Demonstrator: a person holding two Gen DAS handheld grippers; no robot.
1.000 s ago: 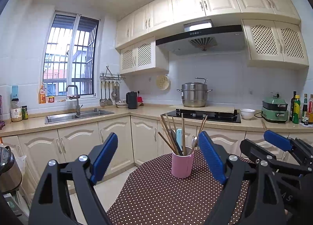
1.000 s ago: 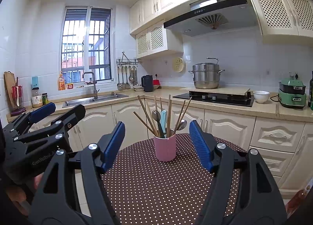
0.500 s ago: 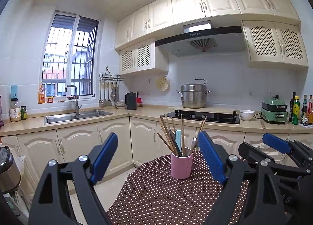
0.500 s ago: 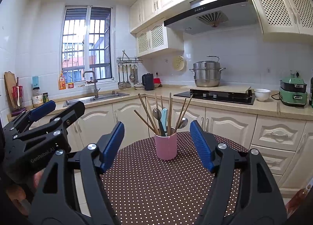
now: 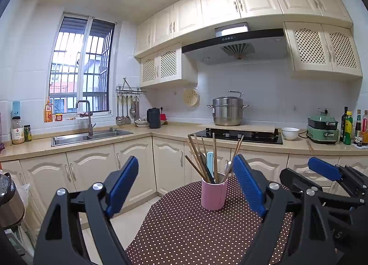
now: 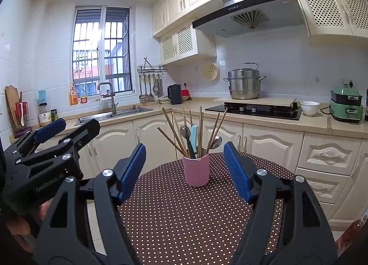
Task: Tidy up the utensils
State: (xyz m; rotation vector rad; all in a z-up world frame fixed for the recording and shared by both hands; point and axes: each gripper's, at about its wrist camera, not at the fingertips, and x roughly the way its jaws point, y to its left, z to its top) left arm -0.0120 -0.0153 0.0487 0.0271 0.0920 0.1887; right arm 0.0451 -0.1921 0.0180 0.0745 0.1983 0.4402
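Observation:
A pink cup (image 5: 214, 194) stands upright on a round table with a brown polka-dot cloth (image 5: 188, 235). It holds several wooden chopsticks (image 5: 195, 156), metal spoons and a light blue handled utensil (image 5: 210, 159). My left gripper (image 5: 186, 186) is open and empty, held short of the cup. In the right wrist view the cup (image 6: 196, 169) stands between the blue pads of my right gripper (image 6: 185, 169), which is open, empty and short of it. The chopsticks (image 6: 174, 131) lean left and right. Each gripper shows at the side of the other's view.
Kitchen counters run behind the table, with a sink (image 5: 89, 136), a hob (image 5: 243, 135) bearing a steel pot (image 5: 227, 110), a white bowl (image 5: 290, 133) and a green appliance (image 5: 323, 126). Ladles hang on a wall rack (image 5: 128, 108).
Both views have drifted slightly; the cup sits a touch lower in the right wrist view. Both grippers stay open and empty.

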